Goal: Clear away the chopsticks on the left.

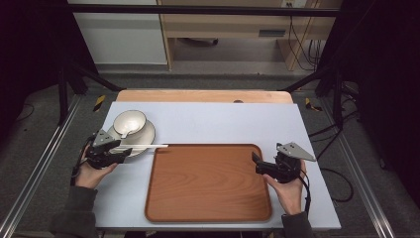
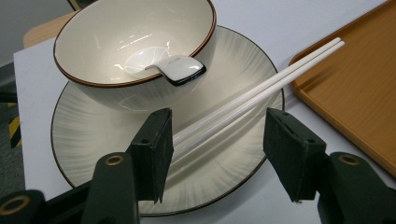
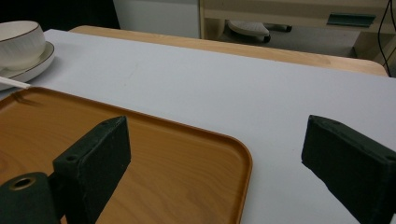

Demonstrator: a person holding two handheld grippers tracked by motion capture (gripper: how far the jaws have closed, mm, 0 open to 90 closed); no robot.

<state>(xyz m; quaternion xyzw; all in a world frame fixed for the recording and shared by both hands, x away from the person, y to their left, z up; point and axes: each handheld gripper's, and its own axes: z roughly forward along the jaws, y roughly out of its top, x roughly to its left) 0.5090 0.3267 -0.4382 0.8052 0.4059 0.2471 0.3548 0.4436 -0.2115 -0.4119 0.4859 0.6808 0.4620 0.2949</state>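
Observation:
A cream bowl (image 1: 130, 122) with a brown rim sits on a matching plate (image 1: 146, 135) at the table's left. In the bowl (image 2: 93, 51) lies a white spoon (image 2: 168, 67). A pair of white chopsticks (image 2: 261, 86) rests across the plate (image 2: 233, 60), tips toward the wooden tray (image 1: 208, 181). My left gripper (image 2: 217, 149) is open, its jaws standing either side of the chopsticks' near ends without touching them. My right gripper (image 3: 215, 168) is open and holds nothing, hovering at the right edge of the tray (image 3: 140, 158).
The table (image 1: 218, 121) has a pale grey top with a wooden strip along its far edge. Black frame posts and cables stand to both sides on the floor. The bowl (image 3: 18, 42) and plate (image 3: 32, 65) lie far left in the right gripper view.

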